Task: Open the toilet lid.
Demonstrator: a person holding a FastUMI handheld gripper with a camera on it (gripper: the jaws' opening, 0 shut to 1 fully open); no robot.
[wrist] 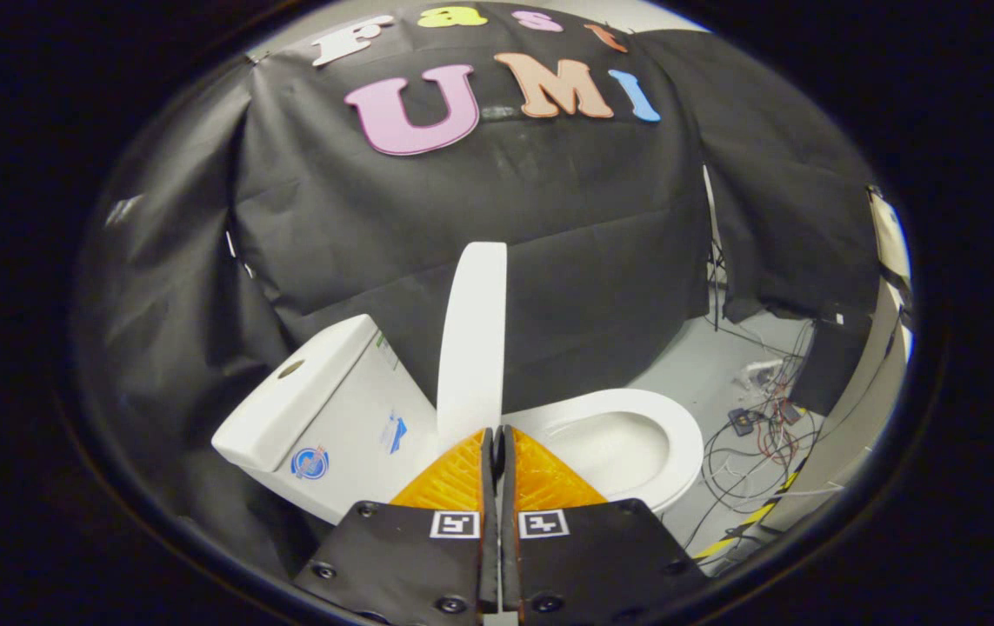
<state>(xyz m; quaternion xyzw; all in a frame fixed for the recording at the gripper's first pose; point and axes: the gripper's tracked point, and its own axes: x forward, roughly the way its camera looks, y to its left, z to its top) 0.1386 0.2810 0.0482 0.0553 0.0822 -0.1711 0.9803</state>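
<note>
The toilet lid (pixel 472 335), smooth, white and oblong, is seen edge-on, raised nearly upright just beyond the gripper (pixel 497 435), between cistern (pixel 323 409) and glossy oval seat (pixel 627 439). The fingers are pressed together, nothing pinched between them.

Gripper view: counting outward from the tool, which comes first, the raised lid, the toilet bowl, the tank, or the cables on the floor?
1. Raised lid: upright, just ahead of the shut tool.
2. Toilet bowl and tank: flanking the lid, bowl right, tank left; too close to rank.
3. Cables: on the floor beyond the bowl, farthest.
</note>
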